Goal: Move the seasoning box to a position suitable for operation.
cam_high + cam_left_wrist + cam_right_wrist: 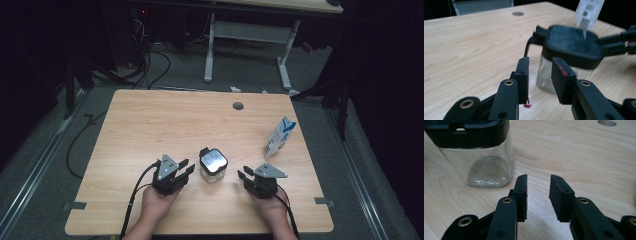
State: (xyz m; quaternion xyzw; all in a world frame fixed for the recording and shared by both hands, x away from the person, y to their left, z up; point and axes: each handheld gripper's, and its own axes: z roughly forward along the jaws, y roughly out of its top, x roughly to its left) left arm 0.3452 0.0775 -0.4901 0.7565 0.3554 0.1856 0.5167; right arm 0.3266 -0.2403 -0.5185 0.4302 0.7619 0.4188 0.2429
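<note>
Both hand-held grippers, L (186,167) & R (244,176), gape part-open w/ nothing held; square jar (213,164) between: grab glass low, not lid.

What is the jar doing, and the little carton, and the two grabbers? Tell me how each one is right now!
Glass jar: upright on the table, black lid on, looks empty, nothing gripping it.
Carton: standing, leaning a bit, top looks closed.
Left gripper: jaws apart, nothing between them, aimed at the jar.
Right gripper: jaws apart, holding nothing, beside the jar.
Table: hole near the far edge plugged by a grey cap.
</note>
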